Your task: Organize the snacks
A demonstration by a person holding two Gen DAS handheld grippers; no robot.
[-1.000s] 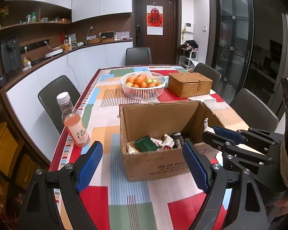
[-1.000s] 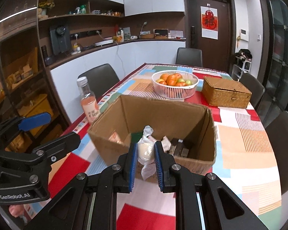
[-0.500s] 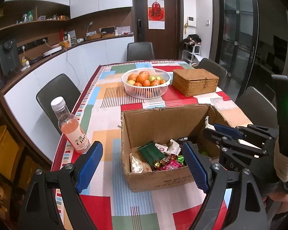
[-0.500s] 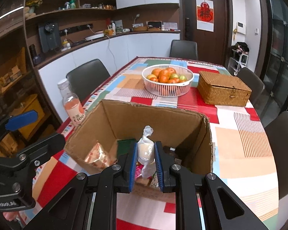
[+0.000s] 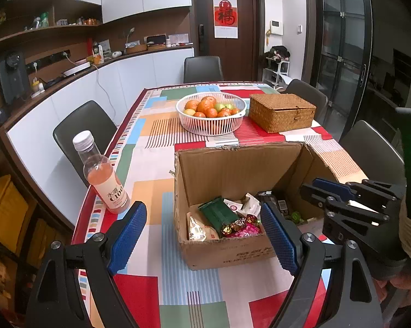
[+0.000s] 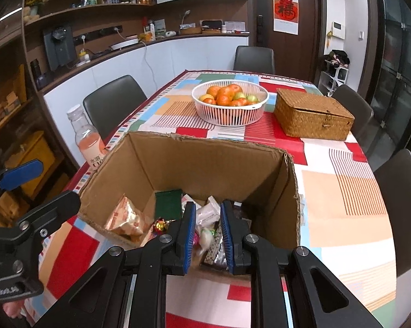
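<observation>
An open cardboard box point(image 5: 232, 251) stands near the table's front edge and holds several snacks: a green packet point(image 5: 217, 213), a tan bag point(image 5: 200, 231) and foil-wrapped candies point(image 5: 241, 225). My left gripper point(image 5: 202, 218) hangs open in front of the box's left half, nothing between its fingers. My right gripper point(image 6: 207, 227) is shut on a white wrapped snack point(image 6: 206, 236) and sits over the box point(image 6: 205, 164), just inside its near wall. The green packet point(image 6: 168, 203) and tan bag point(image 6: 126, 218) lie to its left. From the left wrist view, the right gripper point(image 5: 314, 191) reaches over the box's right side.
A bottle of pink drink point(image 5: 104, 175) stands left of the box near the table edge. Behind the box are a white basket of fruit point(image 5: 210, 114) and a closed wicker box point(image 5: 281, 112). Dark chairs point(image 5: 82, 128) surround the table; the left gripper point(image 6: 47, 186) shows at the left.
Both grippers have moved forward toward the box, so its inside shows more fully. The right gripper has carried the white snack from in front of the box to over its near wall.
</observation>
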